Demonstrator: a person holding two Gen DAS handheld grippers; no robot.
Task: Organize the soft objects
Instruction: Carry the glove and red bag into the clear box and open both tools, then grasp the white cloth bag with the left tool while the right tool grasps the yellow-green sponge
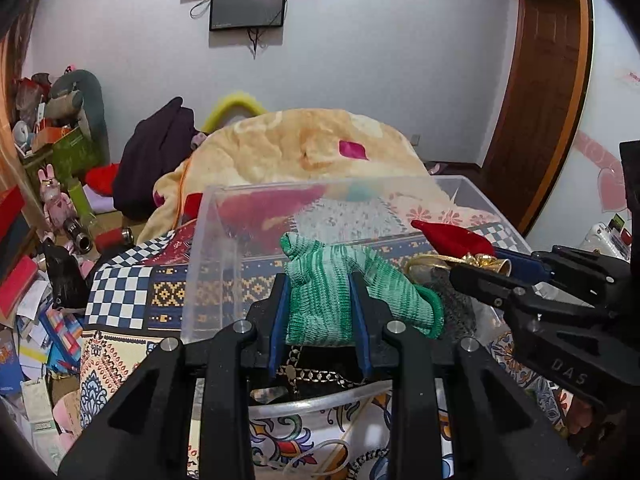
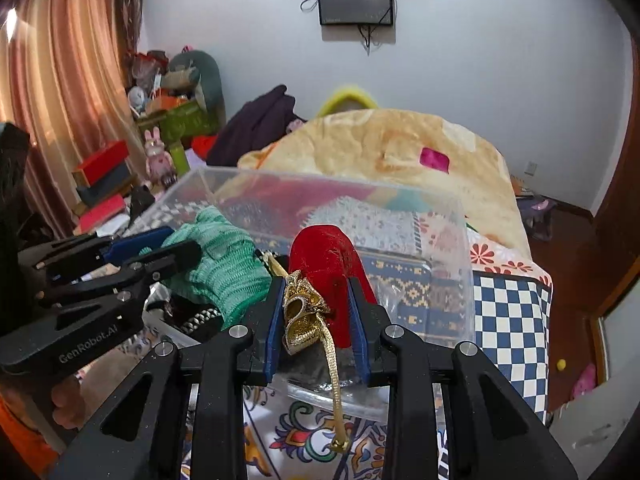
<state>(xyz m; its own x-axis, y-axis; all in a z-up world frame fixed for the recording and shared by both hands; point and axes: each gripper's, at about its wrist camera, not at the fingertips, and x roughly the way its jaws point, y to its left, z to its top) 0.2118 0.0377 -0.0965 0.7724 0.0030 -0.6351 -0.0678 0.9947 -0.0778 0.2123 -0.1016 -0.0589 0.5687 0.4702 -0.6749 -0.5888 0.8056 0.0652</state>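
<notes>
My left gripper [image 1: 320, 280] is shut on a green knitted glove [image 1: 340, 296] and holds it over the near rim of a clear plastic bin [image 1: 208, 248]. My right gripper [image 2: 316, 284] is shut on a red fabric piece with a gold bow and ribbon [image 2: 324, 264], also held above the bin's near edge [image 2: 460, 240]. In the left wrist view the right gripper [image 1: 476, 260] comes in from the right with the red piece [image 1: 452, 236]. In the right wrist view the left gripper [image 2: 180, 248] and glove [image 2: 224, 256] are at left. Dark items with a chain [image 1: 316, 376] lie below the glove.
The bin sits on a bed with a patterned cover [image 1: 120, 292]. A bundled yellow blanket [image 1: 304, 144] lies behind it. A dark garment [image 1: 156, 156] and cluttered boxes and toys [image 1: 60, 200] stand at left. A wooden door [image 1: 544, 92] is at right.
</notes>
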